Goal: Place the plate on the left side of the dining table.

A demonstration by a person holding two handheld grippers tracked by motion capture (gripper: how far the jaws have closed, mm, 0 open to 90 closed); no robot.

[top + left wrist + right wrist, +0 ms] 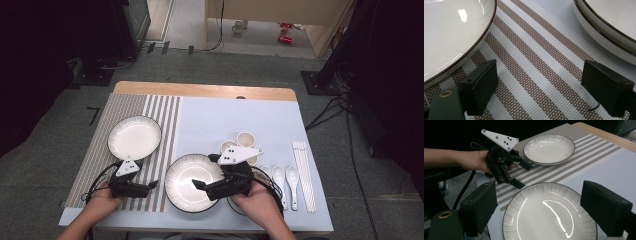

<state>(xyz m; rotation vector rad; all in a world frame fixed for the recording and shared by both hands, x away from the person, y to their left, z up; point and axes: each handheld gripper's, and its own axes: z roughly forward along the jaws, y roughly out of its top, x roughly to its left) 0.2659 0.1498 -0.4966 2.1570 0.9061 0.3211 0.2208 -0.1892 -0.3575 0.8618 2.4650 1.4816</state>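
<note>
Partly cropped, near plate (550,212) fronts right claw (537,202).

I work at a wooden table (202,90) whose far edge shows bare wood; a pale blue cloth (235,120) covers most of it and a brown-and-white striped mat (100,135) lies along the left edge. Grey carpet (225,67) spreads all around. Black stands (320,80) and cables (325,107) sit beyond the right corner, dark equipment (130,22) beyond the left. Far off, a light wooden unit (280,10) shelters red cans (285,37) and a mug (239,26).
</note>
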